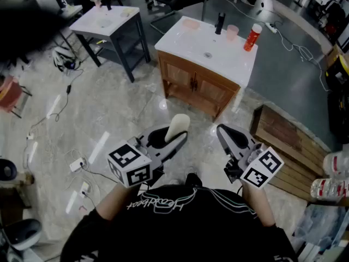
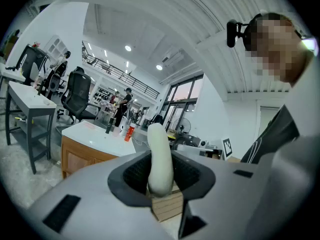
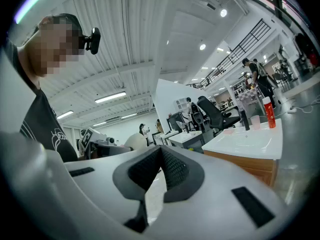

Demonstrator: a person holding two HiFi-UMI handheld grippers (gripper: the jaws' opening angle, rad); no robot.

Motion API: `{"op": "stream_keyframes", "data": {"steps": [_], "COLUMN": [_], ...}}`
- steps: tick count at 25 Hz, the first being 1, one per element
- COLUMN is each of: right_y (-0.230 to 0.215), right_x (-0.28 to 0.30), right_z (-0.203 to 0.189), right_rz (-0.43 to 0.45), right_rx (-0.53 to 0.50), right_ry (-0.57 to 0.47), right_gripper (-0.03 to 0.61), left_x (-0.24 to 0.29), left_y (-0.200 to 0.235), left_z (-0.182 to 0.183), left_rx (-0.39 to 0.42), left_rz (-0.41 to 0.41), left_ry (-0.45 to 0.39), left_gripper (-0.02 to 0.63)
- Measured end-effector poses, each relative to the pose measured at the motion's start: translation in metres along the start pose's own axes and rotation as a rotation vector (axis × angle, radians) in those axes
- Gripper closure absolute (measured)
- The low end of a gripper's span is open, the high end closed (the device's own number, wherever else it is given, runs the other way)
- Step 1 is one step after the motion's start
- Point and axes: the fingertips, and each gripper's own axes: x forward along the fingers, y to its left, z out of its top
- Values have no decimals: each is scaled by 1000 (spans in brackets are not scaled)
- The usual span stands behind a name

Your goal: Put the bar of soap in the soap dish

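Two grippers, one bar of soap, one red bottle

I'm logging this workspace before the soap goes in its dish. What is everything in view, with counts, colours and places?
vanity: 1, wood with white sink top, ahead at centre
soap dish: 1, pink, left end of the vanity top
faucet: 1, black, behind the basin
cup: 1, pink, right of the faucet
bottle: 1, red-orange, right end of the vanity top
table: 1, white top on dark legs, upper left
slatted bench: 1, brown wood, floor at right
power strip: 1, white, floor at left
bar of soap: 1, cream, clamped, sticking out past the jaws
left gripper: 1, grey, shut on the soap
right gripper: 1, grey, jaws together, empty
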Motion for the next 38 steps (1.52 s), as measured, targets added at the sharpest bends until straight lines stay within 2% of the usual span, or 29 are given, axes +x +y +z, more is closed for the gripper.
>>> {"op": "stream_keyframes", "data": {"steps": [13,19,25,29,38], "right_y": [46,37,28,5,-96], "right_x": [2,1,18,39,92], "right_z": [-2,8,8,8,28], "right_rz": [-48,-58,-32,-28,-27], "right_rx": [-20,-19,-32,-41,1], "right_ry": [-25,-41,-44,-38,-5], "right_gripper": [554,552,552,551,551], "left_x": [-56,-50,-46,-31,47], "left_y": [-6,-4,12,39,115], "left_z": [15,24,27,29,58], "left_rx": [31,45,52,36,2], "left_rz": [-13,-14,-2,5,21], "left_ry": [-51,-50,-47,-38,-18], "left_gripper": [488,488,488,488,488]}}
